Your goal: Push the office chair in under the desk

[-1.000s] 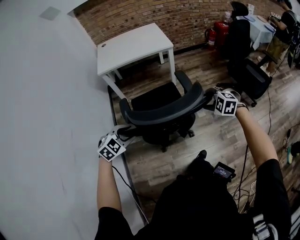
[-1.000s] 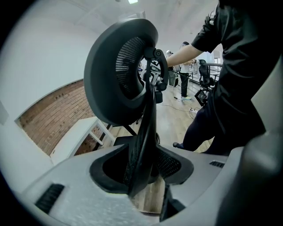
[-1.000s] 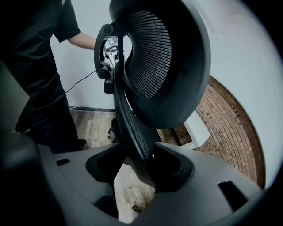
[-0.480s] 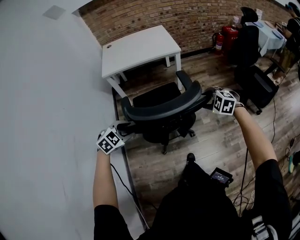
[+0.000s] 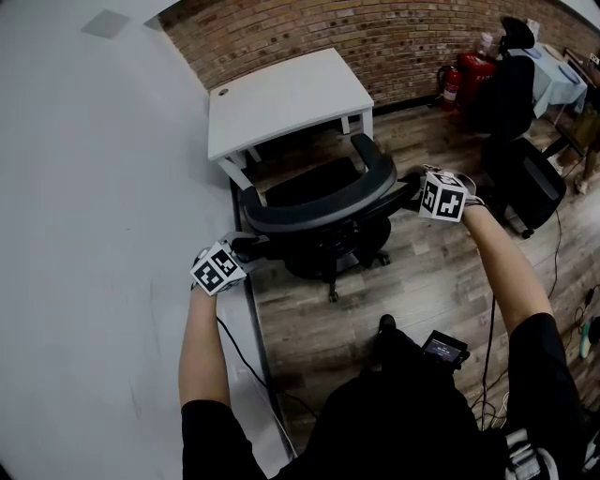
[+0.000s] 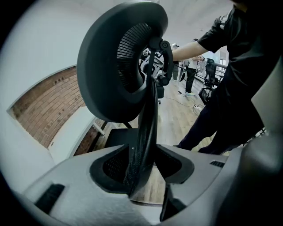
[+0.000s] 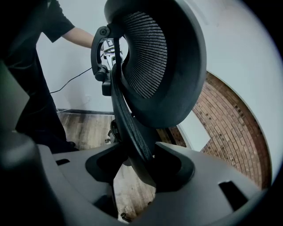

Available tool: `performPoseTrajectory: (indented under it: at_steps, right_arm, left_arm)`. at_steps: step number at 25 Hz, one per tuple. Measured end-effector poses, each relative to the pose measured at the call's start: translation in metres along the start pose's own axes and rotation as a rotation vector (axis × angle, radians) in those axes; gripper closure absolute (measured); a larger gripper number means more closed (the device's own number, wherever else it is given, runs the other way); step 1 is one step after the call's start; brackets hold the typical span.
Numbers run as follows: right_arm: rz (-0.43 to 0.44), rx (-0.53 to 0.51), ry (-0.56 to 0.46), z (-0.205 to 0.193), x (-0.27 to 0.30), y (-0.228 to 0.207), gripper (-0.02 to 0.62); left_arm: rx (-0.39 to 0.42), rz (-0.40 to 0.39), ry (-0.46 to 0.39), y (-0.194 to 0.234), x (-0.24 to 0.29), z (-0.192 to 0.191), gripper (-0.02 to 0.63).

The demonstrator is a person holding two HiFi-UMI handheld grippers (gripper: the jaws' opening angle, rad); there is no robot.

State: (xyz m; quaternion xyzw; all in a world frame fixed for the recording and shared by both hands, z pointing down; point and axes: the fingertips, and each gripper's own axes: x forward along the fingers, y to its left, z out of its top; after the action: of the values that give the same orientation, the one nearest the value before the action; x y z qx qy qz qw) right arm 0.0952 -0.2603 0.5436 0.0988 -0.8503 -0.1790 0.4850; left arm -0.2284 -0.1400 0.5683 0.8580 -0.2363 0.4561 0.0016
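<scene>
Chair (image 5: pixel 302 186) stands just beyond both hand-held grippers, close to the tabletop (image 5: pixel 281 94). Left hand-held gripper (image 5: pixel 246 249) and right hand-held gripper (image 5: pixel 411 192) are wide, each astride the backrest (image 5: pixel 319 211) rim.

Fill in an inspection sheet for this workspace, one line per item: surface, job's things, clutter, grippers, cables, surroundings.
Surface: white desk, top bare apart from a cable hole.
Job's things: black office chair in front of the desk, facing it, not yet fully under.
Clutter: small black device on the wood floor behind the chair.
Grippers: left gripper and right gripper at either end of the backrest; jaws apart, its rim between them.
Cables: black cable beside the white wall; another cable at the right.
Surroundings: brick wall, red fire extinguishers, another black chair.
</scene>
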Motion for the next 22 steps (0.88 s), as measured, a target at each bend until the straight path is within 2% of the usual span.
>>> performPoseTrajectory:
  at_steps: [3, 8, 12, 16, 22]
  right_arm:
    - [0.001, -0.006, -0.01, 0.001, 0.013, -0.021, 0.38]
    - [0.012, -0.007, -0.018, 0.016, 0.032, -0.08, 0.38]
    - [0.016, -0.018, -0.025, 0.019, 0.044, -0.099, 0.38]
    - [0.018, -0.025, -0.045, 0.02, 0.057, -0.121, 0.38]
    - [0.009, -0.013, -0.038, 0.032, 0.071, -0.155, 0.382]
  left_arm:
    - [-0.011, 0.006, 0.028, 0.024, 0.012, -0.005, 0.416]
    - [-0.007, 0.022, 0.137, 0.086, 0.018, -0.007, 0.419]
    - [-0.017, 0.043, 0.153, 0.107, 0.027, -0.016, 0.419]
    - [-0.022, 0.027, 0.182, 0.131, 0.033, -0.016, 0.42]
    - [0.039, 0.023, 0.199, 0.173, 0.038, -0.018, 0.44]
